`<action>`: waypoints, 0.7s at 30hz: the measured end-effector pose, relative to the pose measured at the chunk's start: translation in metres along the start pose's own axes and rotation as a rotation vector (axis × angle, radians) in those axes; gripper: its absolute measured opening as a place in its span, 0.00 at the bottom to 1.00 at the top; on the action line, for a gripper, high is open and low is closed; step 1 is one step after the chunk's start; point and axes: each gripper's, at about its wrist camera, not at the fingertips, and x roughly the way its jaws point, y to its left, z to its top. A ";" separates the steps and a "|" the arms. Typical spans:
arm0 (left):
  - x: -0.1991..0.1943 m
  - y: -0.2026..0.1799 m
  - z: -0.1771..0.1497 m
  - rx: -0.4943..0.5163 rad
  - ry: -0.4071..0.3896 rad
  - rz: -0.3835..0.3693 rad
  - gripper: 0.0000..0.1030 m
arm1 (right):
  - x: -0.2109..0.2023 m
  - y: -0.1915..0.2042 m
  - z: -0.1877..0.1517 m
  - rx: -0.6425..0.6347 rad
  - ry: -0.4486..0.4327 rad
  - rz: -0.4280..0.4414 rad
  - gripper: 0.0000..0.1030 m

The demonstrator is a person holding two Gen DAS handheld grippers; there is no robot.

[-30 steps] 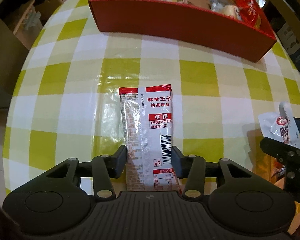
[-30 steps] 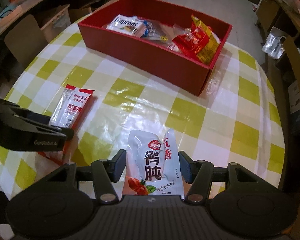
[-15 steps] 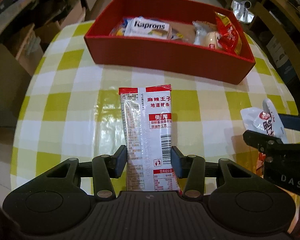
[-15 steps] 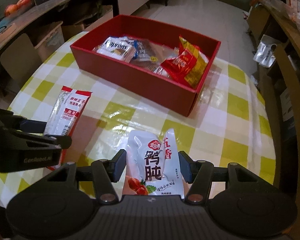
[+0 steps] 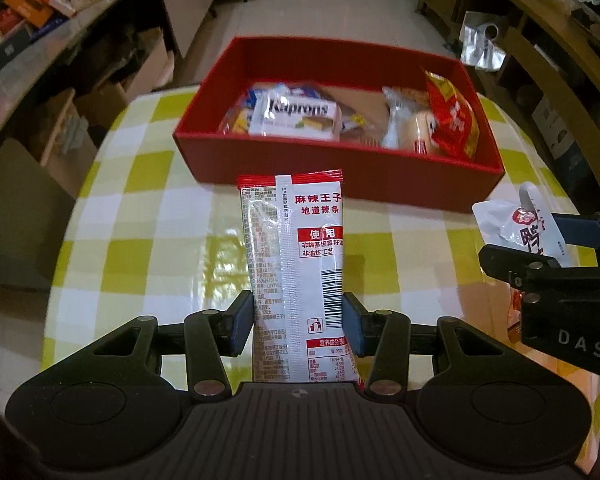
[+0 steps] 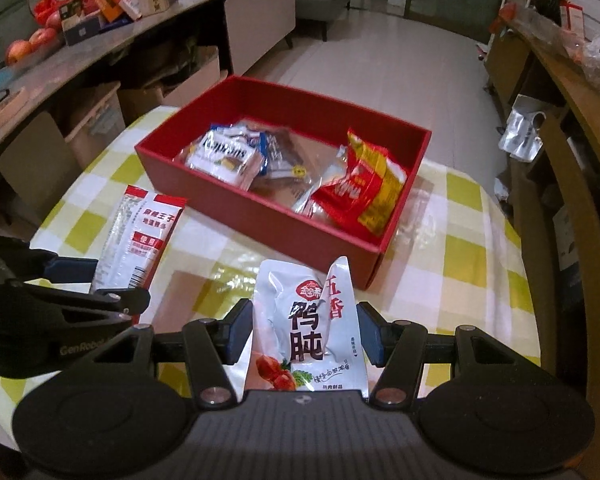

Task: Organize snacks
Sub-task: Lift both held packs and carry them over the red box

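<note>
1. The left tool (image 5: 298,316) is clenched on a red-and-white spicy strip packet (image 5: 296,264), held clear above the tabletop (image 5: 140,240).
2. The right tool (image 6: 306,332) grips a white duck gizzard pouch (image 6: 312,328), also aloft.
3. Step in hand, as I judge it: carrying both snacks toward the red box (image 6: 260,216); next, reach over its near wall and release into free space.
4. Count: two packets held, roughly five snacks in one box.

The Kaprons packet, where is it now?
The Kaprons packet lies inside the red box, toward its left end in the left wrist view, with the red-and-yellow bag at the opposite end.
</note>
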 end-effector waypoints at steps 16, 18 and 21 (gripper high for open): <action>-0.007 0.002 0.023 -0.013 -0.051 0.002 0.53 | -0.001 -0.010 0.019 0.034 -0.042 -0.012 0.61; -0.007 0.003 0.025 -0.015 -0.058 0.001 0.53 | 0.000 -0.013 0.023 0.042 -0.049 -0.014 0.61; -0.009 0.004 0.032 -0.022 -0.068 -0.004 0.53 | 0.000 -0.015 0.027 0.044 -0.058 -0.022 0.61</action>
